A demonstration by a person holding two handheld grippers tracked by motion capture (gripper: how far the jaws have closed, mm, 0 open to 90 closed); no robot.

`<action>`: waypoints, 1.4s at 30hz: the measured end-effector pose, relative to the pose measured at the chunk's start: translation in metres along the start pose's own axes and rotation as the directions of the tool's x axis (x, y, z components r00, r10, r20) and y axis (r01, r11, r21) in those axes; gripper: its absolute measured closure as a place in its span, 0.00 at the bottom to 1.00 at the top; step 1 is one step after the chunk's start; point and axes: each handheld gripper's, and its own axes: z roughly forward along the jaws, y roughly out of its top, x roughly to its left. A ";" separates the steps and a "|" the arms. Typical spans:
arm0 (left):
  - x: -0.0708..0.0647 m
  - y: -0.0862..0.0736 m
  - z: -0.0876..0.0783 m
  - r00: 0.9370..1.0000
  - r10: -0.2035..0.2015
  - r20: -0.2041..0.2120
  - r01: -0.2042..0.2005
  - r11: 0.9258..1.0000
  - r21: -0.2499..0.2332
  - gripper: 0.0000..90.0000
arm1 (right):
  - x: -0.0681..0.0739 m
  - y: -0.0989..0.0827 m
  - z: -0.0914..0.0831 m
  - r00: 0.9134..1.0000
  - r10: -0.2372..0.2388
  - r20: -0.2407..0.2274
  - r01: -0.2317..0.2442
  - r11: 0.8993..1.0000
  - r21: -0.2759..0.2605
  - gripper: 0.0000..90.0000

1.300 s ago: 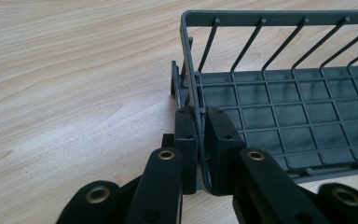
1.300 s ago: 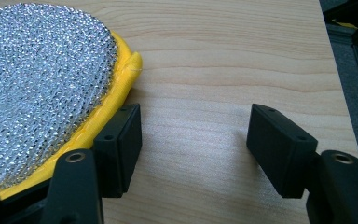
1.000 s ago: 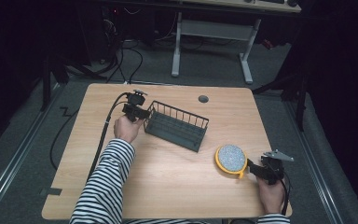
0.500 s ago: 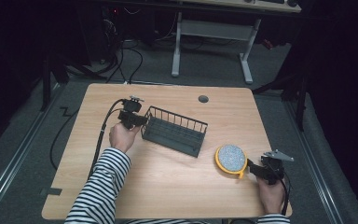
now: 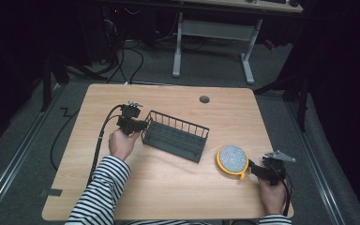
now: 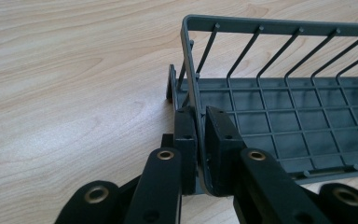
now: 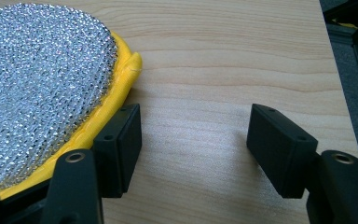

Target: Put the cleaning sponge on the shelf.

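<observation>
Wire rack (image 5: 176, 135) clamped at nine o'clock end by left hand-held gripper (image 6: 196, 140); thin rim could slip. Right hand-held gripper (image 7: 193, 147) gapes.

A light wooden table (image 5: 168, 197) stands on a grey carpeted floor (image 5: 23, 154) in a dark room. At twelve o'clock, a white-legged desk (image 5: 211, 33). Black cables (image 5: 122, 51) trail across the floor at ten o'clock. Metal rails (image 5: 9, 183) run along both sides.
</observation>
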 end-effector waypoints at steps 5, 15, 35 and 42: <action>0.000 -0.002 -0.001 1.000 -0.013 0.006 0.013 1.000 -0.007 0.92 | 0.000 0.000 0.000 1.000 0.008 0.000 -0.008 1.000 0.002 0.40; -0.002 -0.002 0.001 1.000 -0.013 0.010 0.014 1.000 -0.001 0.84 | 0.000 0.000 0.000 1.000 0.009 0.001 -0.009 1.000 0.003 0.40; 0.007 -0.022 -0.039 0.998 -0.051 0.024 0.055 0.980 -0.194 0.48 | 0.000 0.000 0.000 1.000 0.008 0.001 -0.008 1.000 0.003 0.40; 0.017 -0.051 -0.059 0.997 -0.070 -0.017 0.064 0.966 -0.251 0.49 | 0.001 0.000 0.000 1.000 0.005 0.006 -0.005 1.000 0.005 0.40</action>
